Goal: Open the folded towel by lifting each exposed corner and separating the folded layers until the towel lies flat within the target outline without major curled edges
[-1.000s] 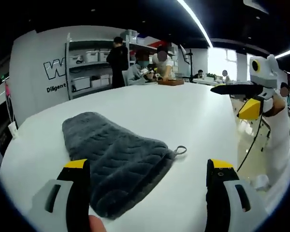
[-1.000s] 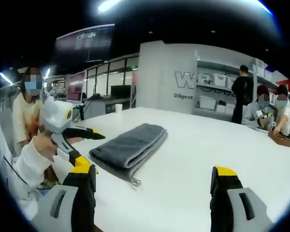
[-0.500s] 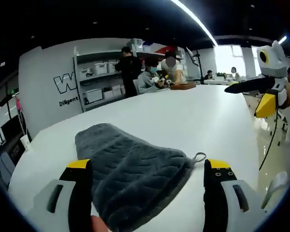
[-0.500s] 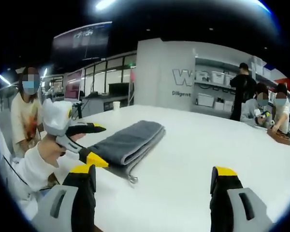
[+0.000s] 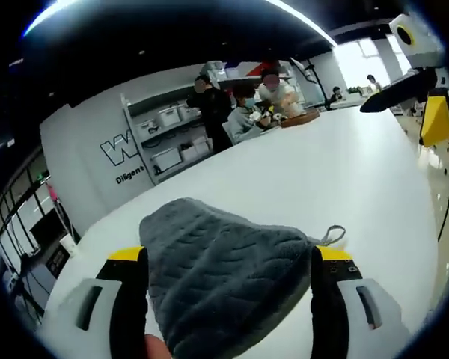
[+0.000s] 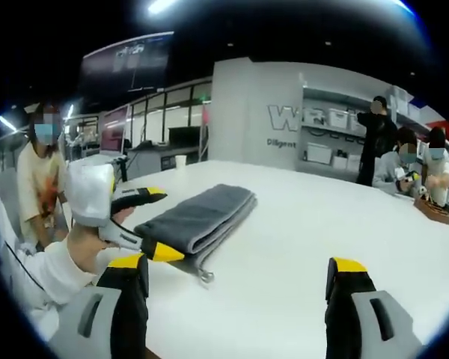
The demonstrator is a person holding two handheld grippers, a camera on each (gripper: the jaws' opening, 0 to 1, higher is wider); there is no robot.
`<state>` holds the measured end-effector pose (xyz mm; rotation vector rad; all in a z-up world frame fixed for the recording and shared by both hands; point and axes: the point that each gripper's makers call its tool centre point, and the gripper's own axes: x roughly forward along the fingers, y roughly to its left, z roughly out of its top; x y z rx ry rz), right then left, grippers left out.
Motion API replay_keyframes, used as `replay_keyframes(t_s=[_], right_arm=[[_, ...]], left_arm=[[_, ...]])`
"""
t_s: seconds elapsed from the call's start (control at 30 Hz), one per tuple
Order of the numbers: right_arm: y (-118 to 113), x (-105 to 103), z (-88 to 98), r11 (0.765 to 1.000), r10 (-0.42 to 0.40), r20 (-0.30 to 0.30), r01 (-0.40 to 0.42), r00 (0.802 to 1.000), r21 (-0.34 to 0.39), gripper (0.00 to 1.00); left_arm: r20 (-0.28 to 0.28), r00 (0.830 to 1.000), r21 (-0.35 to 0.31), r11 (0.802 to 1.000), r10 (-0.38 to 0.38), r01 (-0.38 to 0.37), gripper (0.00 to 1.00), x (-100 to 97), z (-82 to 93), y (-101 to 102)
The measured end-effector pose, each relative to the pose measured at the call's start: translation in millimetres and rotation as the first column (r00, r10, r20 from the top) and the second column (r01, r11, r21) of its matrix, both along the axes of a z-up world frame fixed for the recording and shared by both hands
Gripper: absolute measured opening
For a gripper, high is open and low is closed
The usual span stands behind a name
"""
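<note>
Left gripper [image 5: 228, 258] jaws spread wide astride folded grey towel [image 5: 224, 262], gripping nothing, right gripper [image 6: 239, 277] wide open, empty, above white table [image 6: 299, 224], people beyond.

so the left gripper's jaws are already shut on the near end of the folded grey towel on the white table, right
Not quite. The left gripper has its jaws open, one on each side of the near end of the folded grey towel on the white table. The left gripper view shows the gap; the right gripper view shows its jaws parted too.
</note>
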<state>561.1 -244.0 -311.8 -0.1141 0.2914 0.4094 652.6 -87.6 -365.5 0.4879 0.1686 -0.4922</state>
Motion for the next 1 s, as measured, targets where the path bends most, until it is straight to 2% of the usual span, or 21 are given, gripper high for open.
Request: replay_keyframes(t_s=[0.3,0.63,0.73,0.87,1.0], right_arm=[[-1,2,-4.9,1.000,-0.004,-0.017,0.004,1.000,-0.004,0.99],[-2,3,-6.5,1.000,-0.005,-0.020,0.005,1.000,-0.008,0.98],[-3,2,-5.6,1.000,-0.007,-0.017,0.007,1.000,-0.001,0.98],[-3,2,-5.3,1.000,-0.008,-0.017,0.008,1.000,-0.001,0.98],[-3,3,-5.9,1.000,-0.007,-0.019,0.007,1.000,0.000,0.98]], left_arm=[[0.081,0.997,0.084,0.996,0.000,-0.006,0.83,-1.7,-0.2,-7],[0.125,0.992,0.169,0.986,-0.004,-0.017,0.77,-1.0,-2.1,-12],[0.148,0.989,0.186,0.983,-0.020,-0.008,0.71,-4.3,-1.0,-15],[0.164,0.985,0.191,0.981,-0.045,0.013,0.58,-7.9,2.7,-18],[0.181,0.981,0.186,0.982,-0.067,0.032,0.53,-9.1,6.3,-21]])
